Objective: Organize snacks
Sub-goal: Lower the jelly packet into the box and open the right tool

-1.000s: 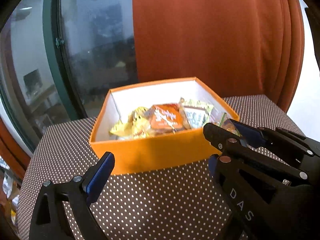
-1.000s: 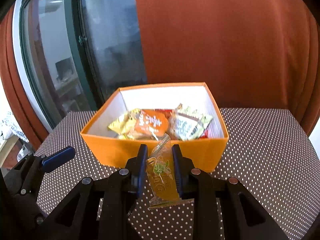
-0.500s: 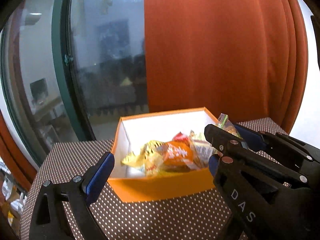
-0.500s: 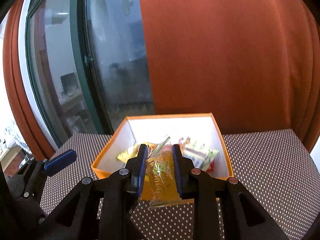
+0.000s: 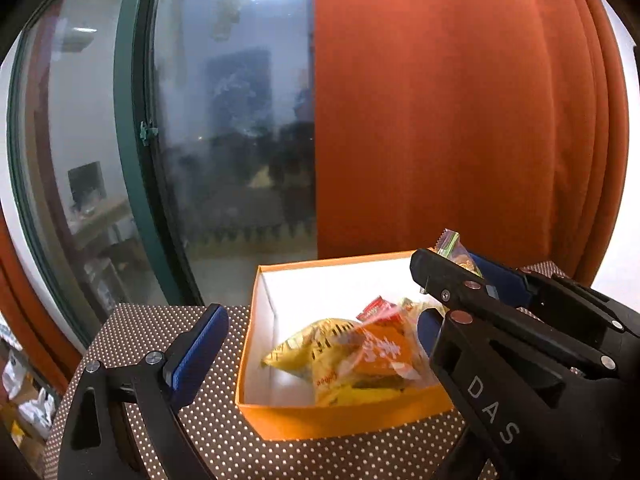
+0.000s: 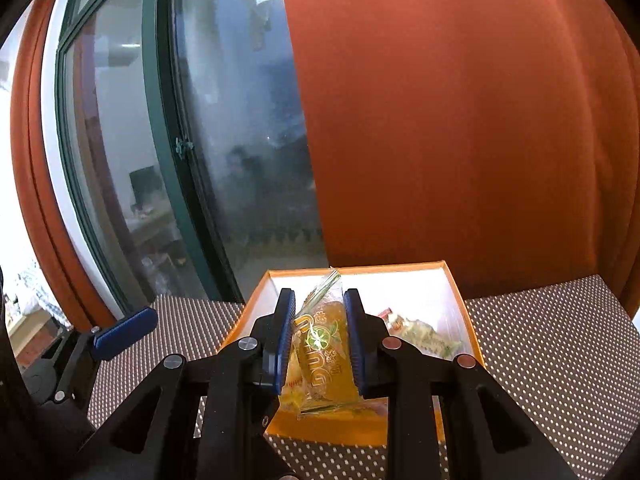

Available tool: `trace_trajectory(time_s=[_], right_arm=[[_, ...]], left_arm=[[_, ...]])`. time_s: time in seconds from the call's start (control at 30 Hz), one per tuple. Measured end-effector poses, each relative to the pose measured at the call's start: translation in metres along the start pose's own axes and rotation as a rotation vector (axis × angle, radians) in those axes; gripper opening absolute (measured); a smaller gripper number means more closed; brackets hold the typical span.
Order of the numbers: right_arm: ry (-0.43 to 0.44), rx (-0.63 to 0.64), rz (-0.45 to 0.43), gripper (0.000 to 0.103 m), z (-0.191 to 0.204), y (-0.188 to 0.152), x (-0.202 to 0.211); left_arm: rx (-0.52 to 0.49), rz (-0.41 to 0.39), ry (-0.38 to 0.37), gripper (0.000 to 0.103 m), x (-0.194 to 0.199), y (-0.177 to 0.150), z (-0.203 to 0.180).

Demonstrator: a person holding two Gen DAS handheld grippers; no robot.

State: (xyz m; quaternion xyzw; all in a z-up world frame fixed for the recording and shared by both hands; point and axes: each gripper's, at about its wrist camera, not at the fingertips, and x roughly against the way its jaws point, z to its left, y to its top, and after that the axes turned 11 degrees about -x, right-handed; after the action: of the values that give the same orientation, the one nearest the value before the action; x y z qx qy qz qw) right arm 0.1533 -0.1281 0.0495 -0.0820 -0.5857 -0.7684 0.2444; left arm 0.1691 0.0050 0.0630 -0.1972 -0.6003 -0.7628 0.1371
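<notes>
We count one orange box (image 5: 344,420) with a white lining, standing on one dotted tablecloth (image 5: 132,320). Inside the box we make out four snack packets — one yellow (image 5: 308,350), one orange (image 5: 380,356), one red (image 5: 372,306) of which only a corner shows, and one pale green-and-white (image 6: 424,332); more may lie underneath, but we cannot tell. One further clear packet with a lime print (image 6: 324,344) sits outside the pile, between blue pads. We see two grippers — the left gripper (image 5: 320,336) and the right gripper (image 6: 318,344) — each with two fingers. Behind, we count one rust curtain (image 5: 460,120) and one green-framed window (image 5: 132,140).
</notes>
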Motion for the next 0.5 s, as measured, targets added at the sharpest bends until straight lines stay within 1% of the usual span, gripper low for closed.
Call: trace_trajectory(time_s=[0.13, 0.3, 0.5], right_arm=[[0.004, 0.009, 0.003, 0.027, 0.006, 0.002, -0.012], [0.021, 0.004, 0.024, 0.027, 0.011, 0.0, -0.035], [0.046, -0.009, 0.073, 0.027, 0.012, -0.002, -0.076]], left_arm=[[0.03, 0.017, -0.006, 0.096, -0.009, -0.002, 0.011], [0.049, 0.05, 0.011, 0.097, -0.03, -0.005, 0.025], [0.092, 0.129, 0.034, 0.099, -0.07, -0.011, 0.043]])
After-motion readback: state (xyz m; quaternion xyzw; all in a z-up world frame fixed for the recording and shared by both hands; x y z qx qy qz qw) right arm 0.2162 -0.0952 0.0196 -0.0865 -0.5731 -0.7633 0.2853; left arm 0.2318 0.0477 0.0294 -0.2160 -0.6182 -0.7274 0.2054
